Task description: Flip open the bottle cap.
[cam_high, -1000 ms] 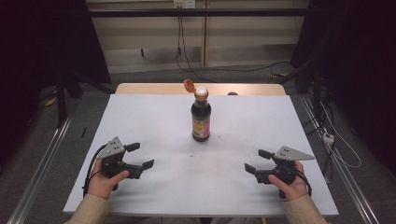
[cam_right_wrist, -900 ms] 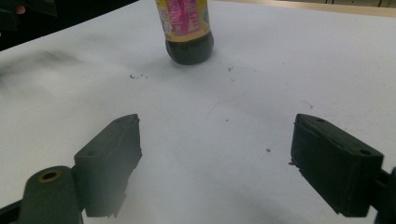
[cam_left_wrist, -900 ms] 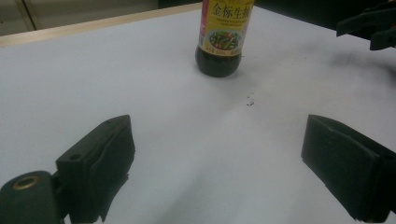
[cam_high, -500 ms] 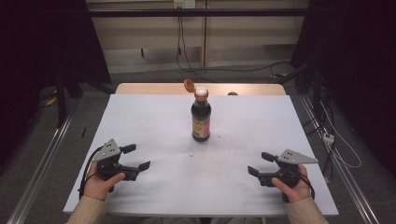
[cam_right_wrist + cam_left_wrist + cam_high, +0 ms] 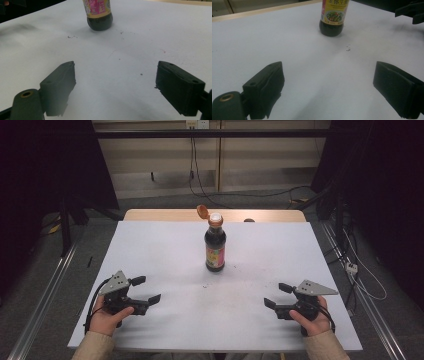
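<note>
Near the tabletop's [image 5: 150,245] front corners, both hands had drawn slightly back, left gripper [image 5: 145,290] and right gripper [image 5: 274,295] jaws apart and empty, leaving the open-capped soy sauce bottle [image 5: 215,245] untouched.

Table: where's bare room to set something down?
Nearly all of the white table is bare: the wide strip between left gripper and right gripper, plus both sides of the bottle. Its open cap juts up-left. Nowhere crowded.
</note>
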The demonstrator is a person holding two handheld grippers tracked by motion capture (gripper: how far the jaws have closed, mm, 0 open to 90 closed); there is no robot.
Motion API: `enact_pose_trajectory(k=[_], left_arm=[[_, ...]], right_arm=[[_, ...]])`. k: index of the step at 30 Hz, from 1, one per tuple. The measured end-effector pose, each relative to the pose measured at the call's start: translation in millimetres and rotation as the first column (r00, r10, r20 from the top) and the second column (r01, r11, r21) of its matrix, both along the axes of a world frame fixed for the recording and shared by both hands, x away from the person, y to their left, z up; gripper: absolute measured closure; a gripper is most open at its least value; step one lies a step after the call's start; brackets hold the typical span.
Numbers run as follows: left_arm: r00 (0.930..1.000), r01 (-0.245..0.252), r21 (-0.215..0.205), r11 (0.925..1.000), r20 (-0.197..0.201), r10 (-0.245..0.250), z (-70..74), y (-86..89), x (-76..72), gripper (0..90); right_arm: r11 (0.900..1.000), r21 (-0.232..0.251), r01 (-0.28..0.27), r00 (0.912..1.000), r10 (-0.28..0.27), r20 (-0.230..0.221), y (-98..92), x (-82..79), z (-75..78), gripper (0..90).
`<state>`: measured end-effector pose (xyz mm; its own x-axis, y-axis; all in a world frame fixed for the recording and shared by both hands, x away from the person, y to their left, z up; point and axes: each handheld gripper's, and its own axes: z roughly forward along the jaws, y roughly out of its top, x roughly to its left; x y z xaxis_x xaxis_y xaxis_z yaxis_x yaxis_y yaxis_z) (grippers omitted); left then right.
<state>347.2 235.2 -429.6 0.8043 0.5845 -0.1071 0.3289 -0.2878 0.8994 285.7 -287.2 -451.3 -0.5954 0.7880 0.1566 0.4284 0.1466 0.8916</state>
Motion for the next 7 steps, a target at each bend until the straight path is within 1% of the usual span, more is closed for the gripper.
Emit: enact_pose_trajectory(k=[1, 2, 5, 7], left_arm=[[0.9999, -0.012, -0.007, 0.9999, -0.001, 0.012, -0.2, -0.3, -0.5, 9.6], [0.9999, -0.010, -0.001, 0.9999, 0.001, 0.010, -0.3, 0.3, -0.1, 9.6], [0.9999, -0.011, -0.005, 0.9999, -0.002, 0.011, -0.7, 0.3, -0.2, 9.6], [1.0000, -0.010, 0.000, 1.0000, 0.001, 0.010, -0.4, 0.2, 0.0, 9.6]], right_arm=[[1.000, -0.003, -0.001, 1.0000, 0.001, 0.001, 0.4, -0.1, 0.2, 16.0], [1.000, -0.006, -0.005, 1.0000, 0.005, 0.003, 0.5, -0.1, 0.3, 16.0], [1.000, -0.010, -0.005, 1.0000, 0.005, 0.002, 0.5, -0.1, 0.2, 16.0], [1.000, -0.010, -0.004, 1.0000, 0.004, -0.001, 0.3, -0.2, -0.1, 16.0]])
